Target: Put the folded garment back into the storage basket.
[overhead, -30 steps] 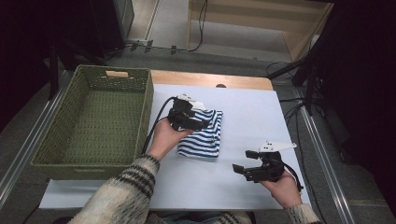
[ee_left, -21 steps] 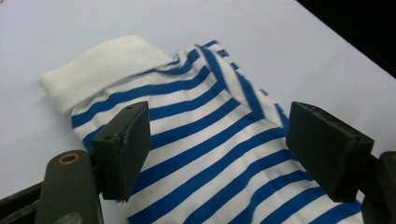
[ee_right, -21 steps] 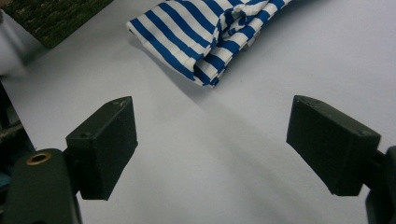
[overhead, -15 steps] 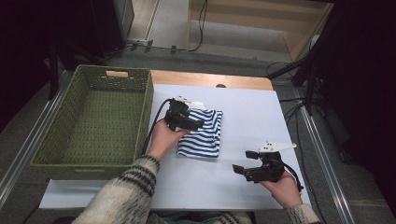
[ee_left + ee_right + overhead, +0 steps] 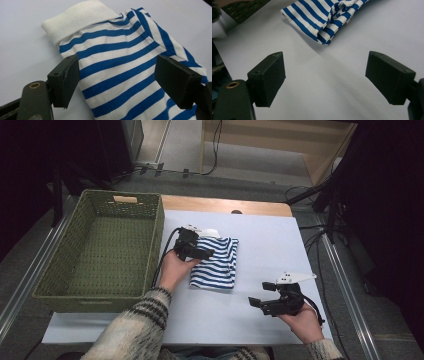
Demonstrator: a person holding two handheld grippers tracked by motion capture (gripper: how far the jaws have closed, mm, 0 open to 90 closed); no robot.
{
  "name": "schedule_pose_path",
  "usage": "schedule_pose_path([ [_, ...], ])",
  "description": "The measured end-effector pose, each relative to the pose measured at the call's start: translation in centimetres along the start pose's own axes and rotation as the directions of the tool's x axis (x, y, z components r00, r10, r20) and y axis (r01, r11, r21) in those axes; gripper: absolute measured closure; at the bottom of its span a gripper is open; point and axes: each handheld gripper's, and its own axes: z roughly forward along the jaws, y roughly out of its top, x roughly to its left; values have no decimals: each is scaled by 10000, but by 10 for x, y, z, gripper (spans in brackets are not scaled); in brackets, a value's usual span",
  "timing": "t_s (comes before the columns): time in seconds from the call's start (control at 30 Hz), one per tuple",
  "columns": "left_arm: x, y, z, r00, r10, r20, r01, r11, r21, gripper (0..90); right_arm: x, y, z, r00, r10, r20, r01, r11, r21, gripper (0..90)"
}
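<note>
**Count on your table**

You have one folded striped garment point(image 5: 215, 262) at the centre of one table point(image 5: 270, 235). One green woven basket point(image 5: 107, 252) sits at 9 o'clock. You hold two grippers: the left gripper point(image 5: 197, 251) and the right gripper point(image 5: 260, 295) at 5 o'clock.

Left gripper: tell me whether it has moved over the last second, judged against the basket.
Yes, slightly. The left gripper has drawn back toward the basket, off the middle of the striped shirt to its near-basket edge, jaws open.
</note>
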Motion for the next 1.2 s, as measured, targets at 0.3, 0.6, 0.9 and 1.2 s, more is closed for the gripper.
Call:
schedule_pose_path([
  [0.3,8,-13,16,9989,-463,116,458,9981,406,195,1,0,1,10000,-17,-29,17,10000,36,146],
  [0.6,4,-15,19,9992,-359,197,353,9988,334,167,1,0,2,10000,-66,-44,66,9999,97,146],
  [0.9,-5,-23,20,9965,363,-751,-368,9993,-45,248,2,0,3,9999,-140,-39,141,9997,189,146],
  [1.2,-7,-31,20,9885,639,-1372,-709,9964,-461,408,2,1,4,9998,-169,-58,171,9995,249,146],
])
